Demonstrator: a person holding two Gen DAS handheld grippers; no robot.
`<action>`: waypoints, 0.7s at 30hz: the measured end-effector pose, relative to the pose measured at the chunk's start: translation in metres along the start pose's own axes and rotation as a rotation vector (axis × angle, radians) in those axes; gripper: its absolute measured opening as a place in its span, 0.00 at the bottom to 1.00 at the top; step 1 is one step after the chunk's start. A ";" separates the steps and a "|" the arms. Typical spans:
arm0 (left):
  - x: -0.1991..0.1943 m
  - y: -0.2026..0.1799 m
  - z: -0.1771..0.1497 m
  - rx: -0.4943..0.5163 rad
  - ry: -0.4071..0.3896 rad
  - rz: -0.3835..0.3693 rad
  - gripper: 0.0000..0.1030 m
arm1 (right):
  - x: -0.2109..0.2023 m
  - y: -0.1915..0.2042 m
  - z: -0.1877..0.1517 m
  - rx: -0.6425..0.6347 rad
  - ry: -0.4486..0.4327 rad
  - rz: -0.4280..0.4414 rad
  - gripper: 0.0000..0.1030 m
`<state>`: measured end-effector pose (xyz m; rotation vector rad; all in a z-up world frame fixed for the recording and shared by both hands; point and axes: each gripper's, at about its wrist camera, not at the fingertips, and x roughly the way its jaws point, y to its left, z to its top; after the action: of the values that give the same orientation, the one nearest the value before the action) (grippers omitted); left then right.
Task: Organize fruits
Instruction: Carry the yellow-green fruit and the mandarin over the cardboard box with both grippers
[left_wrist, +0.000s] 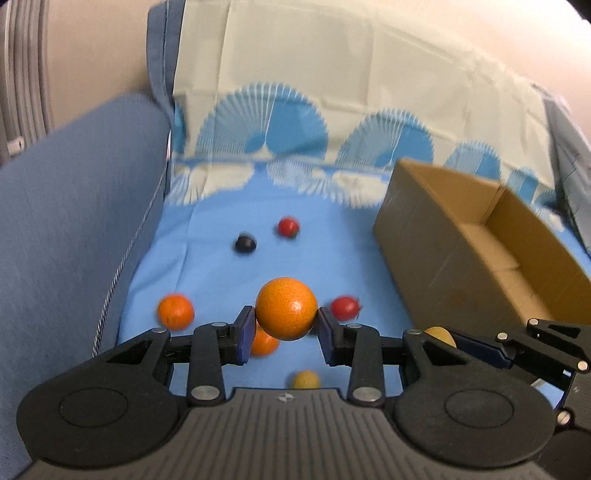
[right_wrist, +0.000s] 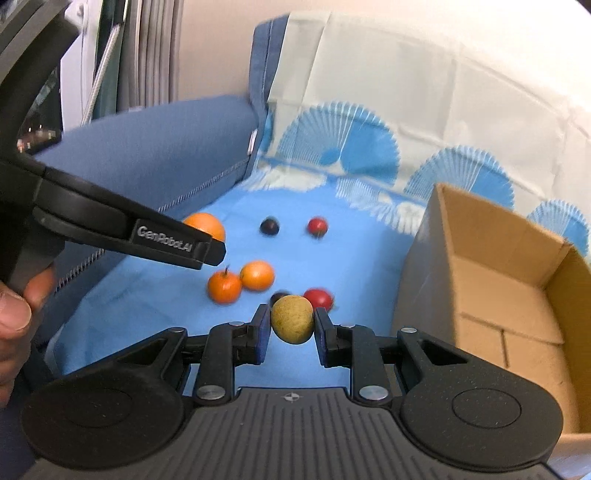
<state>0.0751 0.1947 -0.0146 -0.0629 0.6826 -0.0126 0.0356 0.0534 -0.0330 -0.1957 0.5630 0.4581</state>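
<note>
In the left wrist view my left gripper is shut on a large orange, held above the blue cloth. My right gripper is shut on a yellow-green fruit, also lifted off the cloth. On the cloth lie two more oranges, two red fruits and a dark one. Another small yellow fruit lies near the left gripper's base. An open cardboard box stands on the right, and the part of its inside that I see holds no fruit.
A blue sofa arm rises along the left, and a cream cover drapes the backrest behind. A person's hand holds the left gripper's handle. A second dark fruit peeks out behind the held yellow-green one.
</note>
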 end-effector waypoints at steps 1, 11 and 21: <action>-0.004 -0.002 0.004 0.004 -0.011 -0.002 0.39 | -0.005 -0.004 0.003 0.004 -0.019 0.003 0.25; -0.024 -0.038 0.030 0.034 -0.117 -0.060 0.39 | -0.074 -0.101 0.040 0.139 -0.249 -0.094 0.25; -0.009 -0.103 0.030 0.049 -0.172 -0.238 0.39 | -0.083 -0.214 0.021 0.238 -0.274 -0.302 0.25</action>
<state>0.0884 0.0935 0.0209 -0.0965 0.4995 -0.2504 0.0833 -0.1593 0.0420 0.0123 0.3073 0.1184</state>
